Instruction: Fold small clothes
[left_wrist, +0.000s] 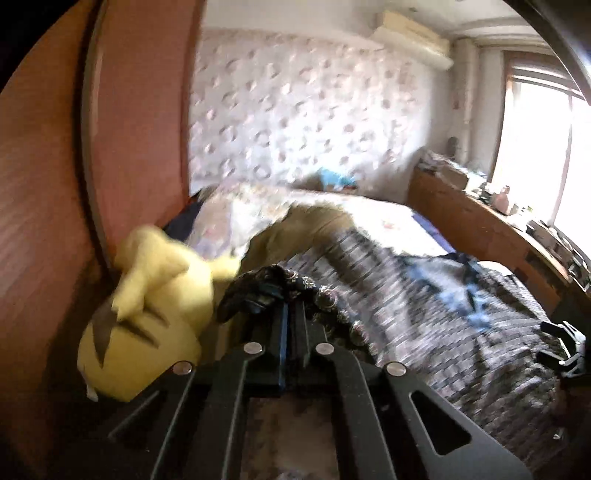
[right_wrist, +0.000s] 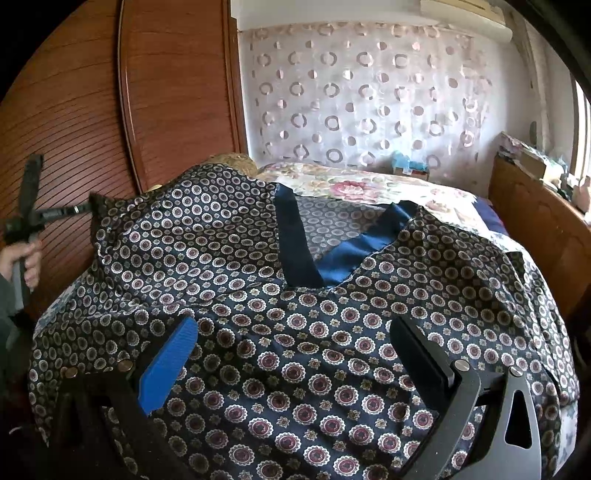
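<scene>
A dark navy top (right_wrist: 295, 314) with a ringed-medallion print and a plain blue V neckband (right_wrist: 332, 254) lies spread over the bed. My left gripper (left_wrist: 290, 306) is shut on a bunched corner of this top (left_wrist: 258, 291) and holds it up; the left wrist view is blurred. In the right wrist view that gripper (right_wrist: 86, 208) pinches the top's far left corner, held by a hand. My right gripper (right_wrist: 291, 354) is open just above the top's front, blue pad (right_wrist: 166, 365) on the left, black finger (right_wrist: 424, 362) on the right, holding nothing.
A yellow plush toy (left_wrist: 147, 317) lies by the wooden wardrobe (right_wrist: 74, 110) on the left. A floral bedspread (right_wrist: 369, 188) covers the far bed. A wooden sideboard (right_wrist: 535, 221) with clutter stands on the right under the window. A ring-patterned curtain (right_wrist: 369, 92) hangs behind.
</scene>
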